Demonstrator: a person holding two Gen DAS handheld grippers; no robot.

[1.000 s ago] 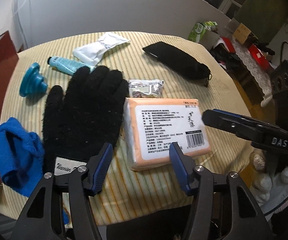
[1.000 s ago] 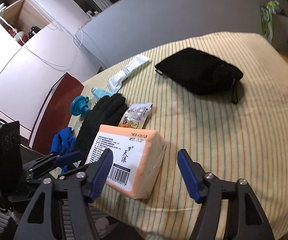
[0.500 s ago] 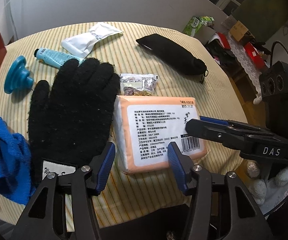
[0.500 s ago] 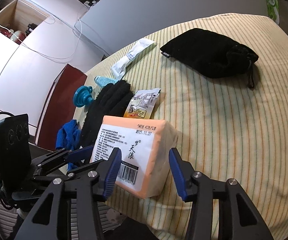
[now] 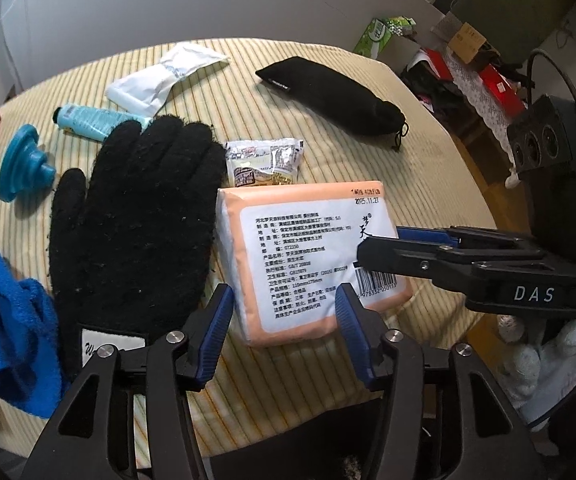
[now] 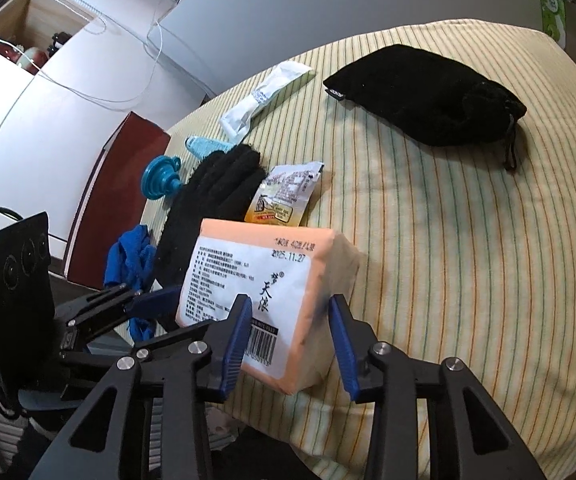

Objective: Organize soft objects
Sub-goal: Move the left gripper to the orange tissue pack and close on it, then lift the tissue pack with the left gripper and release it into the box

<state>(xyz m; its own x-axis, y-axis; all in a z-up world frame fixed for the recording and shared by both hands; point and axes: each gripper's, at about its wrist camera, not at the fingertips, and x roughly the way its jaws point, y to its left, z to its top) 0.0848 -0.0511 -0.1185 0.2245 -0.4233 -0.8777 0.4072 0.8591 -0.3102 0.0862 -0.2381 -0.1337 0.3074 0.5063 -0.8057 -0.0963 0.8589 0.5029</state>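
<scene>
Right gripper (image 6: pixel 288 332), lower centre of frame: jaws have just been closing. Left gripper (image 5: pixel 282 330), lower centre: jaws parted.

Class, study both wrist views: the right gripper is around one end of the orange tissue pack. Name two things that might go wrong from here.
1. The right gripper, whose jaws have just been closing, straddles only the near corner of the tissue pack. Lifted from there, the soft pack may sag, twist or slip out.

2. The pack lies close to the table edge, so a slip could send it to the floor.
</scene>
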